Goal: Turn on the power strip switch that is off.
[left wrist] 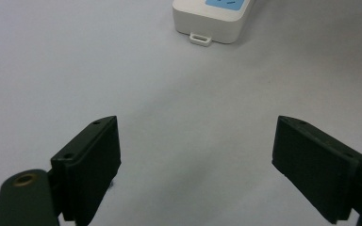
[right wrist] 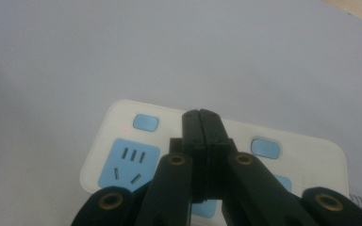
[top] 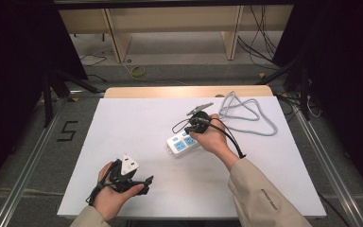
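Left gripper (top: 147, 182) at seven o'clock on the white table (top: 123, 127), jaws spread wide, nothing between. White power strip (top: 183, 144) near centre, toward one o'clock from it, grey cable (top: 246, 113) coiled beyond. Right gripper (right wrist: 201, 123) above the strip, jaws pressed together, empty, between two blue switches (right wrist: 146, 123).

Power strip (right wrist: 122, 155) middle hidden (behind closed tongs).

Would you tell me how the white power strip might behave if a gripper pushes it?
The power strip lies flat, so it would probably slide, not tip. Its grey cable looks floppy and may drag. The smooth casing may be slippery.
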### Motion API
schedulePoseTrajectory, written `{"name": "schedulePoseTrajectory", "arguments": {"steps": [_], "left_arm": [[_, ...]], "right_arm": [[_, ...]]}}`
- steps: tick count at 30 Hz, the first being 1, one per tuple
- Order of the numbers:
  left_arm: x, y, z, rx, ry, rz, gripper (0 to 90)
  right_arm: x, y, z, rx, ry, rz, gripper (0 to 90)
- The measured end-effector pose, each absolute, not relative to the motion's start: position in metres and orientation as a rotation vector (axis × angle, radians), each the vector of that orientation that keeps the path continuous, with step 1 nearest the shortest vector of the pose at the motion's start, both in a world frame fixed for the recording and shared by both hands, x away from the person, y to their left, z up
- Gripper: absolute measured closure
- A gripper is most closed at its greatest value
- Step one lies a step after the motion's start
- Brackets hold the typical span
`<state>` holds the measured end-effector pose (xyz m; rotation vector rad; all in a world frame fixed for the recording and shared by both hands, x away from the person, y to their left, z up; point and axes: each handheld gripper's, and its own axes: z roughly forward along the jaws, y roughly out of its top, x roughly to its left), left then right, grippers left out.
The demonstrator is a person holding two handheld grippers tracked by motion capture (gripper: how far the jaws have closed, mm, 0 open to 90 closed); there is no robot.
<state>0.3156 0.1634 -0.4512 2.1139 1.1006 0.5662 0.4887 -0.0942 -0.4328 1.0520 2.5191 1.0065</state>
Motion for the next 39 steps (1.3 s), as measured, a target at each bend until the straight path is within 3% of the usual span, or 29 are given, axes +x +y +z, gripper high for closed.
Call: {"name": "schedulePoseTrajectory", "arguments": {"steps": [39], "left_arm": [[0.316, 0.163, -0.452, 2.115, 1.097, 0.557, 15.5]], "right_arm": [[0.507, -0.08, -0.449, 1.091, 2.551, 0.924, 90.0]]}}
